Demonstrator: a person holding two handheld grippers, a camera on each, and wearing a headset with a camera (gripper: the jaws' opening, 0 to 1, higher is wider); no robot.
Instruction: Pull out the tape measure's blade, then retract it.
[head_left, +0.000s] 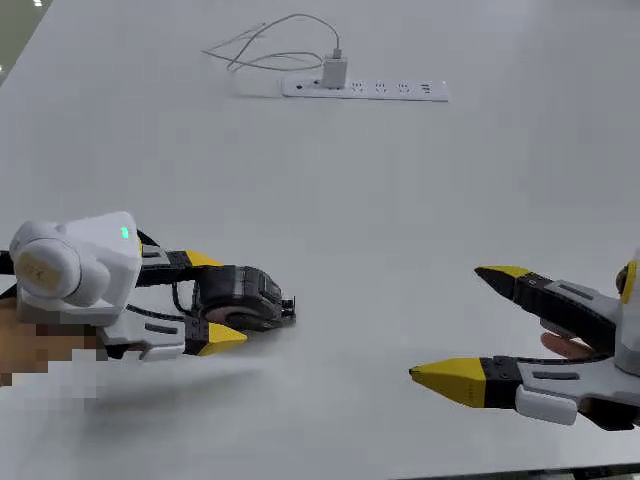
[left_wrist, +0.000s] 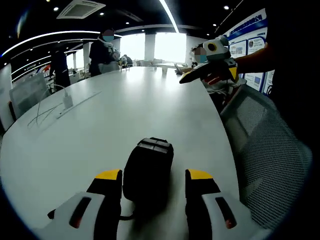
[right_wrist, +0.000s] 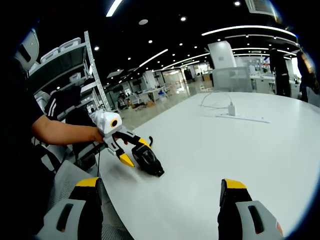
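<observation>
A black tape measure (head_left: 240, 295) lies on the white table (head_left: 380, 200) at the front left. My left gripper (head_left: 212, 298) is shut on it, one yellow-tipped finger on each side of the case. In the left gripper view the tape measure (left_wrist: 148, 167) sits between the left gripper's (left_wrist: 154, 175) fingers, with no blade drawn out. My right gripper (head_left: 447, 322) hovers open at the front right, well away from the tape measure, with nothing between its fingers. The right gripper view looks over the open right gripper (right_wrist: 157, 185) at the left gripper (right_wrist: 136, 151) holding the tape measure (right_wrist: 150, 161).
A white power strip (head_left: 365, 88) with a plugged-in charger (head_left: 334, 72) and a looped cable (head_left: 262, 50) lies at the far middle of the table. A mesh chair (left_wrist: 270, 150) stands by the table's near edge. People stand at the table's far end (left_wrist: 102, 50).
</observation>
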